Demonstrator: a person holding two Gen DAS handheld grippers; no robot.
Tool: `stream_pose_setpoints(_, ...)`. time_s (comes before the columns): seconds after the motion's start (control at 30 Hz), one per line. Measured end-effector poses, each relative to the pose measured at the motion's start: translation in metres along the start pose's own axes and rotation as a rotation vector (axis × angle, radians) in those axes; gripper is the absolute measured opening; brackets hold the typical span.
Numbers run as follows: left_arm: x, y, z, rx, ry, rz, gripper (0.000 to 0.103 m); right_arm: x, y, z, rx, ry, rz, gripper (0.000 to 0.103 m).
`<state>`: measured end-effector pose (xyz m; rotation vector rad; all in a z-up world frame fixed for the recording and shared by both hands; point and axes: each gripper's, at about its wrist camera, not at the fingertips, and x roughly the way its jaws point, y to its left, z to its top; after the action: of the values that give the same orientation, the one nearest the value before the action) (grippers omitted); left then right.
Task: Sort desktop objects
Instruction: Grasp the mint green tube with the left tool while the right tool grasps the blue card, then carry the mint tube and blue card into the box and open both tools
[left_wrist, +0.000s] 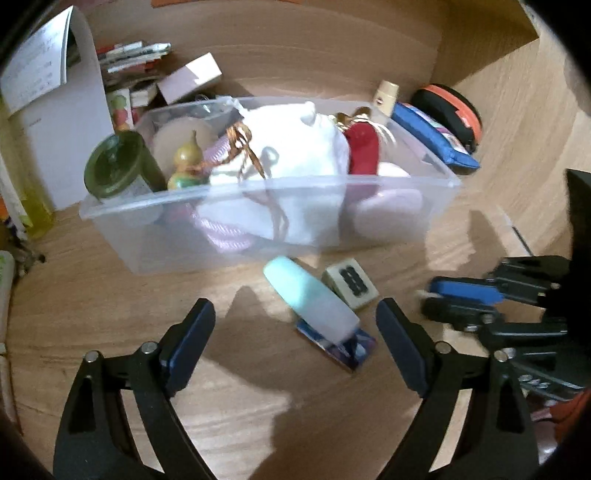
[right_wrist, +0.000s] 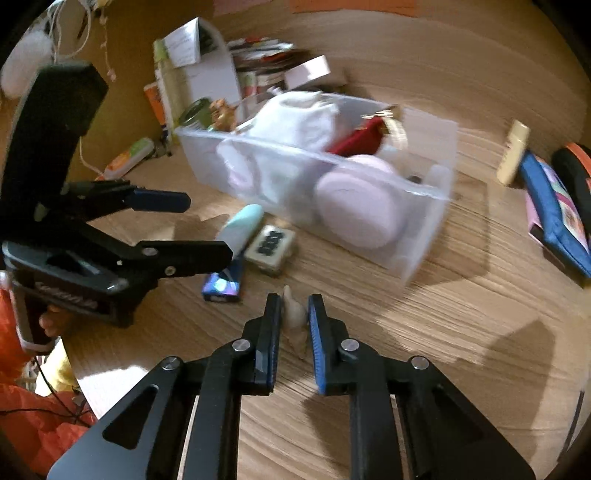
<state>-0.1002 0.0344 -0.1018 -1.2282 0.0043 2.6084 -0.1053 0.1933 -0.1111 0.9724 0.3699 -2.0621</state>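
Note:
A clear plastic bin (left_wrist: 221, 225) on the wooden desk holds a white cloth (left_wrist: 291, 147), a green jar (left_wrist: 114, 166), a small gourd figure (left_wrist: 186, 162), a red item (left_wrist: 364, 147) and a pale pink round case (right_wrist: 360, 206). In front of it lie a mint-capped bottle (left_wrist: 308, 295), a mahjong-like tile (left_wrist: 349, 282) and a small blue packet (left_wrist: 341, 343). My left gripper (left_wrist: 295, 317) is open around the bottle. My right gripper (right_wrist: 293, 314) is shut on a small cream object (right_wrist: 295, 314); it also shows in the left wrist view (left_wrist: 458, 299).
Behind the bin are a white paper stand (left_wrist: 70, 122), booklets (left_wrist: 133, 59) and a pink box (left_wrist: 190, 77). To the right lie a cream bottle (right_wrist: 511, 153), a blue pouch (right_wrist: 554, 214) and a black-orange case (left_wrist: 448, 110). A wooden wall stands at the right.

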Motion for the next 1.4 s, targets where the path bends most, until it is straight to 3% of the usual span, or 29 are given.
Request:
stream_pose_setpoints(0.03,0.001,0.001,0.001,0.0,0.004,0.007,0.074,-0.004,-0.004,-0.002,0.012,-0.007,-0.003,0.014)
stream_pose_setpoints(0.2,0.005,0.016,0.0,-0.033,0.036,0.049,0.06,-0.019,-0.016,-0.004,0.026,-0.042,-0.02,0.014)
stream_pose_setpoints(0.47,0.008,0.031,-0.002,-0.055,0.065,0.069,0.056,-0.016,-0.025,0.003,0.038,-0.057,-0.008,0.014)
stream_pose_setpoints(0.77,0.024,0.014,0.007,0.045,0.036,0.115,0.036,-0.012,-0.027,0.002,0.054,-0.04,0.004,0.014)
stream_pose_setpoints(0.87,0.022,0.011,0.004,0.052,0.019,0.13,0.024,-0.013,-0.029,0.003,0.06,-0.045,0.002,0.014)
stream_pose_setpoints(1.17,0.009,0.016,0.001,0.026,-0.008,0.113,0.024,-0.018,-0.029,0.014,0.069,-0.071,0.007,0.014)
stream_pose_setpoints(1.4,-0.027,0.024,0.005,0.011,-0.107,0.091,0.024,-0.028,-0.022,0.029,0.057,-0.112,-0.006,0.014)
